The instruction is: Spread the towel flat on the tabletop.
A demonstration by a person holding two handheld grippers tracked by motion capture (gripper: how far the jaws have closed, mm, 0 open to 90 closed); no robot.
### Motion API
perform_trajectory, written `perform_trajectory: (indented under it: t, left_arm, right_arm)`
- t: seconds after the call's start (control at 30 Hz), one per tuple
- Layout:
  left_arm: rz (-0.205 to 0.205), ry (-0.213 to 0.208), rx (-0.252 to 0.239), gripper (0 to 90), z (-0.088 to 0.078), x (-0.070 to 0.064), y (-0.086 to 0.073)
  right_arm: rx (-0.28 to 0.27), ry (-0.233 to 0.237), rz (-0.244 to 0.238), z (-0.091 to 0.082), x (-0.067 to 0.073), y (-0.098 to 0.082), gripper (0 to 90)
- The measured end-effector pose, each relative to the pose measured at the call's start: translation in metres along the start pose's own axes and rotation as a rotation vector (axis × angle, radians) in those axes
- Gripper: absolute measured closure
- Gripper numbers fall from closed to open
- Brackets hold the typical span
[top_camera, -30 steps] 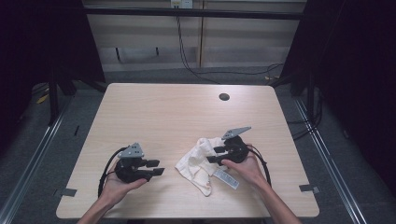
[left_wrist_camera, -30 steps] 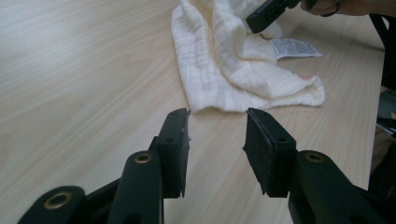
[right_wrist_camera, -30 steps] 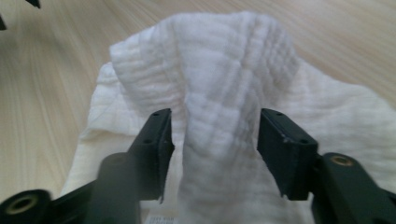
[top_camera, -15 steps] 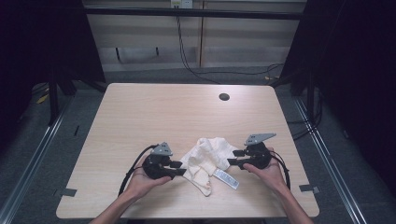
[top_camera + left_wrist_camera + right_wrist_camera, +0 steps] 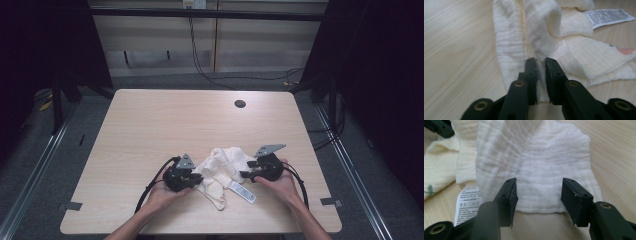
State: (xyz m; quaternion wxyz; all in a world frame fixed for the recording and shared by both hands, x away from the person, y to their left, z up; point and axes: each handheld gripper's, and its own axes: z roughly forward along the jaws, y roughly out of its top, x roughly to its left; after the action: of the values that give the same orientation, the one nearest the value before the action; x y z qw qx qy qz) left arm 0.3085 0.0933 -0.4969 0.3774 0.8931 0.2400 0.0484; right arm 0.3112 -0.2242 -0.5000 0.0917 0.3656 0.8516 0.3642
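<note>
left gripper view: cloth (image 5: 544, 32) edge between nearly closed jaws (label (image 5: 610, 16) cut off)

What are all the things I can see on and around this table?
cloth: one, cream white, crumpled at the near middle of the table, between the two claws
care label: one, white with small print, lying flat on the wood at the cloth's near right edge
table: one, light wood, with rounded corners
hole: one, dark and round, far right part of the tabletop
cables: a few, black, on the floor and wall behind the table
left claw: one, black, jaws closed on a fold at the cloth's left edge, held in the left hand
right claw: one, black, jaws open astride the cloth's right edge, held in the right hand
</note>
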Motion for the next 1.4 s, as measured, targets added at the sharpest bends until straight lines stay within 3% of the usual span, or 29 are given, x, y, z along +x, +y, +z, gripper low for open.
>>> perform_trajectory:
  t: [0.1,0.13,0.23,0.27,0.37,0.4,0.43,0.47,0.5,0.57,0.6,0.67,0.7,0.77,0.8,0.83,0.87,1.0,1.07,1.17,1.27,1.4]
  left_arm:
    - [0.001,0.000,0.010,86.0,-0.002,0.004,0.000]
    - [0.001,-0.002,0.010,86.4,-0.004,0.008,-0.001]
    - [-0.006,0.002,0.000,86.4,-0.006,0.012,-0.004]
    - [-0.014,0.016,0.007,86.4,-0.010,0.018,-0.007]
    - [-0.020,0.011,0.001,86.4,-0.014,0.024,-0.010]
    - [-0.031,0.029,0.006,86.2,-0.018,0.029,-0.012]
    - [-0.031,0.029,0.006,86.0,-0.018,0.029,-0.012]
    - [-0.044,0.043,0.001,85.9,-0.020,0.033,-0.015]
    - [-0.044,0.043,0.001,85.9,-0.020,0.033,-0.015]
    - [-0.048,0.038,0.002,85.6,-0.022,0.039,-0.017]
    - [-0.061,0.041,-0.003,85.2,-0.024,0.043,-0.018]
    - [-0.060,0.031,-0.017,83.3,-0.024,0.046,-0.020]
    - [-0.060,0.031,-0.017,82.8,-0.024,0.046,-0.020]
    - [-0.068,0.034,-0.022,79.5,-0.026,0.048,-0.021]
    - [-0.073,0.024,-0.018,79.5,-0.027,0.049,-0.021]
    - [-0.074,0.027,-0.023,78.6,-0.028,0.049,-0.021]
    - [-0.088,0.013,-0.041,76.8,-0.032,0.048,-0.020]
    - [-0.087,0.001,-0.078,75.3,-0.043,0.044,-0.018]
    - [-0.091,-0.007,-0.090,75.8,-0.049,0.038,-0.017]
    - [-0.073,-0.056,-0.089,76.9,-0.052,0.026,-0.017]
    - [-0.046,-0.104,-0.045,77.4,-0.042,0.017,-0.020]
    - [-0.023,-0.100,0.010,76.4,-0.029,0.014,-0.022]
  right_arm:
    - [0.004,-0.010,-0.025,0.000,0.003,0.000,53.3]
    - [0.009,0.001,-0.044,-0.001,0.007,-0.001,63.6]
    - [0.021,0.015,-0.058,-0.001,0.013,0.000,70.4]
    - [0.038,0.051,-0.074,-0.002,0.020,0.000,76.7]
    - [0.046,0.085,-0.092,-0.002,0.028,0.000,82.3]
    - [0.047,0.109,-0.112,-0.002,0.036,-0.001,86.7]
    - [0.047,0.109,-0.112,-0.002,0.036,-0.001,86.7]
    - [0.049,0.150,-0.106,-0.002,0.043,-0.002,88.2]
    - [0.049,0.150,-0.106,-0.002,0.043,-0.002,88.2]
    - [0.042,0.197,-0.099,-0.002,0.051,-0.002,88.2]
    - [0.029,0.233,-0.108,-0.001,0.060,0.000,86.6]
    - [0.005,0.261,-0.121,-0.002,0.066,0.004,81.9]
    - [0.005,0.261,-0.121,-0.002,0.066,0.004,81.9]
    - [-0.043,0.203,-0.118,-0.012,0.059,0.010,74.1]
    - [-0.043,0.203,-0.118,-0.012,0.059,0.010,74.1]
    - [-0.055,0.174,-0.097,-0.015,0.052,0.009,73.5]
    - [-0.057,0.136,-0.074,-0.021,0.036,0.004,71.7]
    - [-0.055,0.082,-0.049,-0.026,0.015,-0.006,69.3]
    - [-0.042,0.087,-0.048,-0.025,0.010,-0.009,67.6]
    - [-0.031,0.084,-0.060,-0.022,0.010,-0.010,66.8]
    - [-0.023,0.103,-0.063,-0.017,0.013,-0.010,65.0]
    - [0.014,0.107,-0.095,-0.010,0.017,-0.010,63.3]
